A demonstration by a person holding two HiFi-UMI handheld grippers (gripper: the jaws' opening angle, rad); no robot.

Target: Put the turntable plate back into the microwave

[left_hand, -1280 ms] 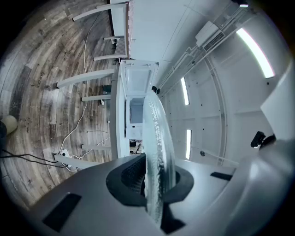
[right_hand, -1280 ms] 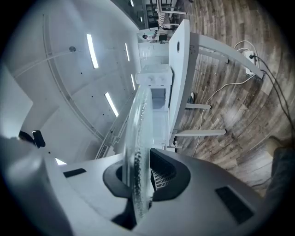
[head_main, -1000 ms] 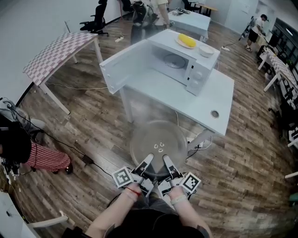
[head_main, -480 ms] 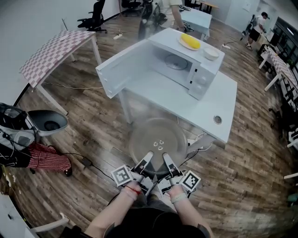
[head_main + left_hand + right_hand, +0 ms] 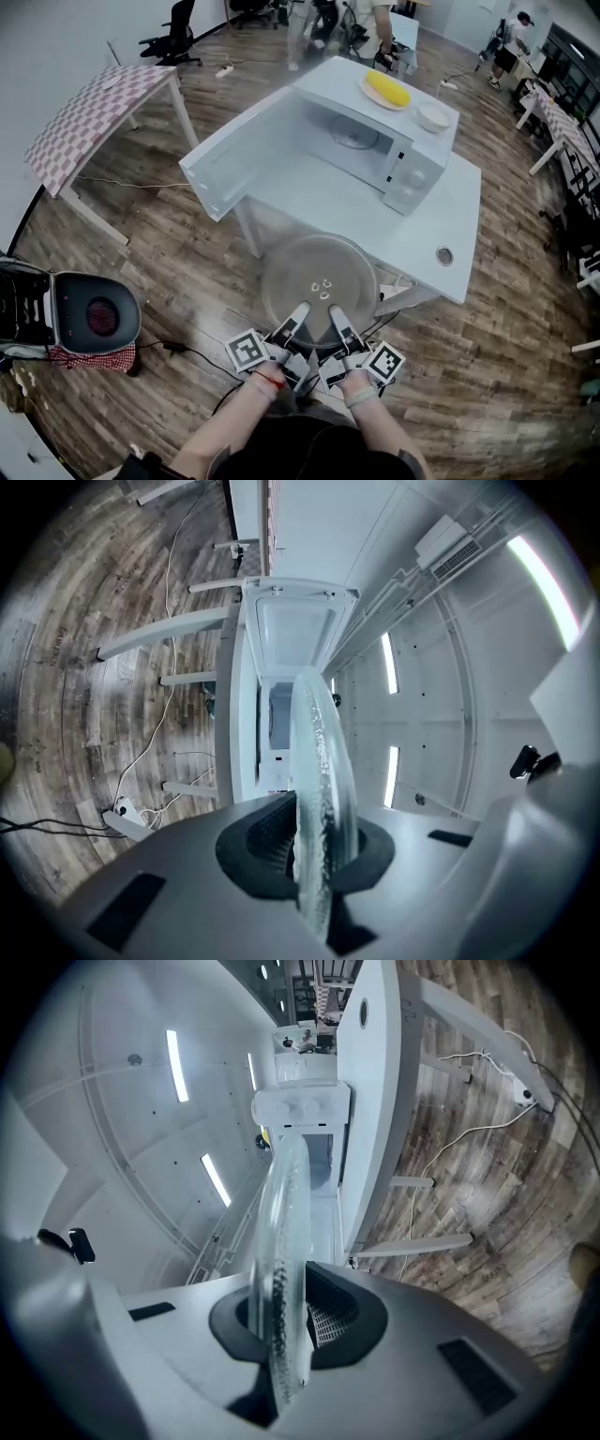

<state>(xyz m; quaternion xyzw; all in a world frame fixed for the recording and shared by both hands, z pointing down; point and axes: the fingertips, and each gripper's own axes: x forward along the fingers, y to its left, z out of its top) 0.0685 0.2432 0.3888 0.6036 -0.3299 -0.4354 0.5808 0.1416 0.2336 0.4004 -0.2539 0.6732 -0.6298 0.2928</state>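
Ahead of the left gripper (image 5: 298, 314) and right gripper (image 5: 336, 316), a white table (image 5: 441, 211) carries an open microwave (image 5: 375, 141) at its far end, standing on a wood floor (image 5: 187, 272) with a cable (image 5: 131, 184) and a checkered table (image 5: 94, 108) far left.

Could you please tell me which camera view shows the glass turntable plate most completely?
The head view: the whole round turntable plate shows from above, held at its near rim. The left and right gripper views show it only edge-on, a thin glass sliver clamped between the jaws.

Head view looks steeply down; both gripper views face the microwave (image 5: 412, 178).
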